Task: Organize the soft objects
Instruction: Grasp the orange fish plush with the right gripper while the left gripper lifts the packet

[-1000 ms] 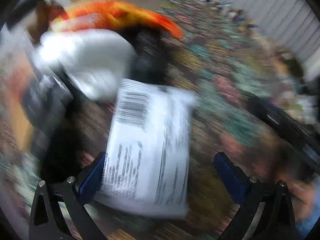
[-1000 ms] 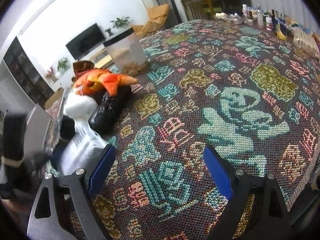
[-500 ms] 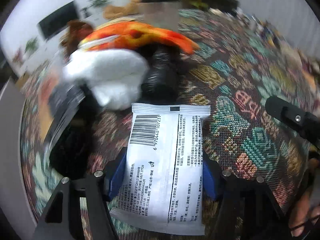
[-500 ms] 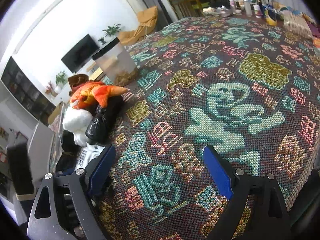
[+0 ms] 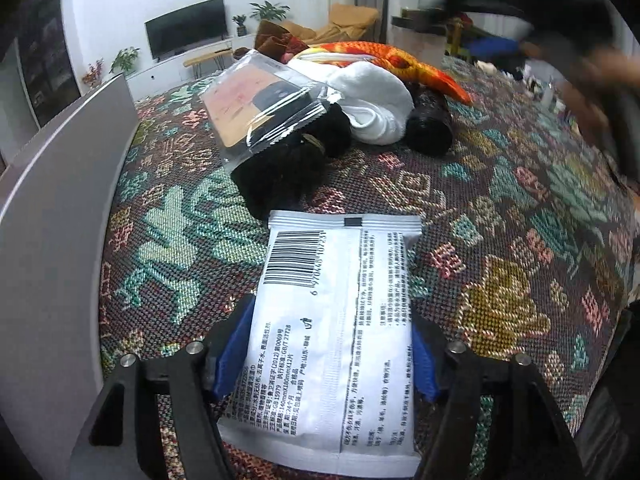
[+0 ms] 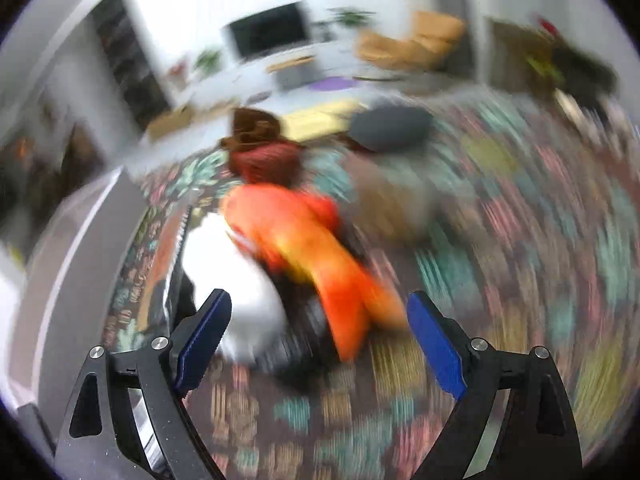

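Observation:
A white wipes packet (image 5: 332,320) with a barcode lies lengthwise between my left gripper's blue pads, which press on its two long sides. My left gripper (image 5: 332,312) holds it low over the patterned tablecloth (image 5: 500,208), and its jaws are opening slightly. Beyond it is a pile: a clear packet (image 5: 260,108) on a black bundle, a white soft roll (image 5: 380,104), an orange fish plush (image 5: 392,60) and a black bag (image 5: 430,120). My right gripper (image 6: 318,304) hangs open and empty above the blurred orange plush (image 6: 312,248) and white roll (image 6: 236,272).
A grey panel (image 5: 52,240) stands along the table's left edge. A brown and red plush (image 6: 260,148) sits behind the pile. A blurred hand with the other gripper (image 5: 520,12) crosses the top right of the left wrist view. Small bottles stand at the far right.
My left gripper closed on the white packet and drew it back from the pile. My right gripper swung left and up over the pile, rolling as it went, still open.

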Action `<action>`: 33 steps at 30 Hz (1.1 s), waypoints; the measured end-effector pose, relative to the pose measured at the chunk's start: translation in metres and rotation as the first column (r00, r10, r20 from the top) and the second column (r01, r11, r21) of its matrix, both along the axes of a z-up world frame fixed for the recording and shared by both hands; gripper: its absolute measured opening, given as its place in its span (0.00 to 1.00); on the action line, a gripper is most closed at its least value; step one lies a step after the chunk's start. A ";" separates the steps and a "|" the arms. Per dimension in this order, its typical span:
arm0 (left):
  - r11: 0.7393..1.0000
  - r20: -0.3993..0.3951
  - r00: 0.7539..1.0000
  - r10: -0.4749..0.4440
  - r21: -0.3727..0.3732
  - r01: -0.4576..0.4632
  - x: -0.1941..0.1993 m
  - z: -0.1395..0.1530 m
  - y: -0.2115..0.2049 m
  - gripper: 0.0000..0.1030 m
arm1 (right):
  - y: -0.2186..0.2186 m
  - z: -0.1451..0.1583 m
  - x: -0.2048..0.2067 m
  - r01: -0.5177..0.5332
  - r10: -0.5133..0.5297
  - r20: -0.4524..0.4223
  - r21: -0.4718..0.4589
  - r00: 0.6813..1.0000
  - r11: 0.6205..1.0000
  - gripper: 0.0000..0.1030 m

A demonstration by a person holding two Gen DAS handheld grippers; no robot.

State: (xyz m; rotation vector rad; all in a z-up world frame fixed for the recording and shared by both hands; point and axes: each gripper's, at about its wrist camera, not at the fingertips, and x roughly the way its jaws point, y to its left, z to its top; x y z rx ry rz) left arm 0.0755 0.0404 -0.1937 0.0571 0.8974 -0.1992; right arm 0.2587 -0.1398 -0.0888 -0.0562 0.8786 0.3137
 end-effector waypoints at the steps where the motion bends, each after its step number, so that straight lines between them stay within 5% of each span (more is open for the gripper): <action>1: 1.000 0.006 1.000 -0.002 -0.001 0.002 -0.002 -0.001 0.002 0.68 | 0.011 -0.002 0.011 -0.026 0.026 -0.016 -0.027 1.000 0.999 0.88; 6: 1.000 0.002 1.000 -0.024 -0.004 0.024 -0.005 -0.001 0.001 0.80 | 0.058 -0.049 0.077 -0.056 0.025 -0.197 -0.152 0.980 0.987 0.79; 7: 0.999 -0.003 0.999 -0.037 0.000 0.037 -0.004 -0.002 -0.001 0.84 | 0.058 -0.053 0.080 -0.051 0.018 -0.212 -0.149 0.977 0.988 0.45; 8: 0.999 -0.009 0.999 -0.048 0.000 0.048 -0.003 -0.002 -0.002 0.87 | 0.059 -0.051 0.078 -0.049 0.017 -0.204 -0.153 0.979 0.987 0.36; 11: 0.998 -0.016 0.998 -0.064 -0.005 0.064 -0.001 -0.003 -0.005 0.92 | 0.054 -0.027 0.056 -0.076 0.065 -0.157 -0.068 0.985 0.995 0.34; 15: 0.998 -0.016 0.998 -0.063 -0.001 0.063 0.000 -0.003 -0.007 0.92 | 0.021 0.041 0.009 -0.065 0.066 -0.013 0.089 0.998 0.994 0.34; 19: 0.998 -0.016 0.998 -0.055 0.003 0.055 -0.001 -0.005 -0.007 0.93 | -0.053 0.101 -0.026 0.069 -0.091 0.098 0.203 0.991 0.977 0.35; 22: 0.998 -0.016 0.998 -0.055 0.003 0.055 -0.001 -0.005 -0.007 0.94 | -0.114 0.117 -0.033 0.235 -0.271 0.141 0.228 0.952 0.945 0.36; 28: 0.999 -0.018 0.999 -0.047 0.007 0.047 0.000 -0.005 -0.007 0.95 | -0.181 0.018 0.021 0.512 -0.512 0.036 0.012 0.858 0.859 0.37; 29: 0.999 -0.020 0.999 -0.042 0.009 0.043 0.000 -0.005 -0.007 0.97 | -0.185 0.000 0.029 0.523 -0.523 0.008 -0.005 0.852 0.852 0.44; 33: 0.999 -0.036 0.998 -0.052 0.008 0.052 0.001 -0.006 -0.007 1.00 | -0.197 -0.057 0.054 0.499 -0.454 -0.263 0.144 0.852 0.854 0.65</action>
